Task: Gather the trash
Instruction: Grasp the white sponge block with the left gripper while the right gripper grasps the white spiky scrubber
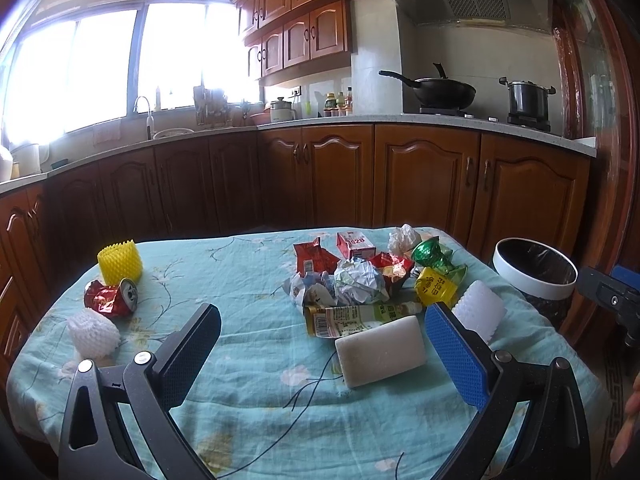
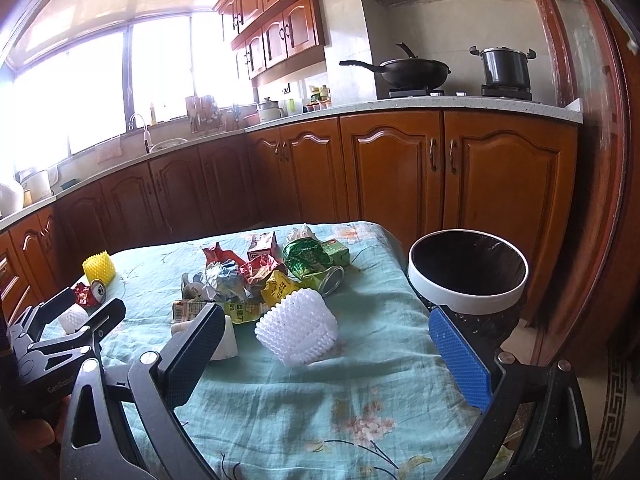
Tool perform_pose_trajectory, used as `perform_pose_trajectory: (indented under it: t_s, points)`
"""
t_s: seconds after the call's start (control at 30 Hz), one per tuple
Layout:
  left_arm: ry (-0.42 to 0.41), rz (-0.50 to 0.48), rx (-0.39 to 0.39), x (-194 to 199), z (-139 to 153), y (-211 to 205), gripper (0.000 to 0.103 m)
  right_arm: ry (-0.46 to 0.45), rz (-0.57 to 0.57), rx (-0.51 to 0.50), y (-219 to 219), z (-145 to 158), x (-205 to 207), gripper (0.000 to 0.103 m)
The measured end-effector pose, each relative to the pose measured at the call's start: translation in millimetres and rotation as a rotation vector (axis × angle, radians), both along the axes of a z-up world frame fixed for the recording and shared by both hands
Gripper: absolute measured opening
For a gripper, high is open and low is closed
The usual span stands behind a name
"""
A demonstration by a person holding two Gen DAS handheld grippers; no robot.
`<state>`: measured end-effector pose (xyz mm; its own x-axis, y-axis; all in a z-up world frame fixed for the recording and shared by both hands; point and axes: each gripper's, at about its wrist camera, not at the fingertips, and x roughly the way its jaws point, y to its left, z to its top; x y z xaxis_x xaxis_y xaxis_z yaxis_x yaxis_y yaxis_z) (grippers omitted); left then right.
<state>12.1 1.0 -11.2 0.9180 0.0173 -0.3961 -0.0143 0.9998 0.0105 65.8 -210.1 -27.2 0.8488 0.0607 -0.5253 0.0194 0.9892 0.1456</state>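
Observation:
A pile of trash point(image 1: 360, 280) lies mid-table: crumpled paper, red wrappers, a yellow packet, a green can and a flattened bottle point(image 1: 360, 314). A white foam block point(image 1: 380, 356) lies just in front of it, between my left gripper's point(image 1: 324, 340) open fingers. A white foam net point(image 2: 298, 328) lies between my right gripper's point(image 2: 326, 340) open fingers. Both grippers are empty and hover over the near table. A crushed red can point(image 1: 112, 296), a yellow foam net point(image 1: 120, 266) and another white net point(image 1: 94, 332) sit at the left. The bin point(image 2: 468, 276), white-rimmed with a black liner, stands off the table's right edge.
The table point(image 1: 248, 360) has a light blue floral cloth. Wooden kitchen cabinets point(image 1: 420, 176) and a counter with a wok and pot run behind it. The left gripper also shows at the left of the right wrist view point(image 2: 80, 320). A wooden door frame stands at right.

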Motion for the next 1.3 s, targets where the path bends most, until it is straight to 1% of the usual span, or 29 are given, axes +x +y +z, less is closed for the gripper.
perform_pose_trajectory:
  t_s: [0.2, 0.33, 0.47, 0.6, 0.7, 0.77, 0.83, 0.93, 0.97, 1.0, 1.07, 1.1, 1.13, 1.17, 1.2, 1.23, 1.27, 1.3]
  points:
    - [0.016, -0.005, -0.007, 4, -2, 1, 0.102, 0.013, 0.009, 0.015, -1, -3, 4, 0.102]
    - [0.051, -0.024, -0.026, 11, -7, 4, 0.102, 0.033, 0.03, 0.04, -2, -8, 8, 0.102]
    - [0.092, -0.048, -0.022, 23, -11, 5, 0.102, 0.068, 0.057, 0.078, -4, -18, 19, 0.101]
    - [0.161, -0.091, -0.03, 41, -18, 5, 0.102, 0.099, 0.082, 0.106, -5, -29, 31, 0.101]
    - [0.229, -0.113, -0.046, 61, -28, 7, 0.102, 0.137, 0.101, 0.133, -5, -40, 42, 0.097]
    - [0.275, -0.127, -0.072, 74, -34, 10, 0.1, 0.167, 0.112, 0.151, -5, -49, 51, 0.094]
    - [0.321, -0.138, -0.102, 87, -40, 13, 0.099, 0.196, 0.123, 0.163, -5, -59, 60, 0.088]
    - [0.359, -0.147, -0.127, 104, -46, 17, 0.095, 0.24, 0.143, 0.184, -4, -73, 75, 0.08]
    - [0.372, -0.152, -0.13, 109, -48, 17, 0.091, 0.253, 0.149, 0.188, -3, -77, 80, 0.078]
    - [0.38, -0.155, -0.13, 113, -49, 16, 0.089, 0.264, 0.154, 0.189, -3, -81, 84, 0.074]
    - [0.396, -0.174, -0.132, 120, -53, 12, 0.078, 0.289, 0.164, 0.202, -1, -88, 92, 0.064]
    - [0.403, -0.186, -0.134, 123, -54, 11, 0.075, 0.302, 0.171, 0.214, -1, -92, 96, 0.052]
    - [0.404, -0.198, -0.133, 126, -57, 7, 0.069, 0.314, 0.176, 0.223, -1, -94, 98, 0.04]
    - [0.411, -0.217, -0.138, 127, -59, 5, 0.058, 0.32, 0.18, 0.232, -2, -96, 99, 0.033]
    - [0.416, -0.241, -0.145, 127, -59, 2, 0.053, 0.322, 0.183, 0.238, -2, -97, 99, 0.023]
    - [0.408, -0.238, -0.136, 125, -59, 1, 0.052, 0.323, 0.183, 0.238, -2, -97, 99, 0.015]
    - [0.391, -0.237, -0.118, 124, -58, -1, 0.046, 0.321, 0.184, 0.237, -3, -97, 98, 0.011]
    - [0.383, -0.24, -0.109, 123, -56, -2, 0.043, 0.316, 0.186, 0.234, -3, -96, 96, 0.006]
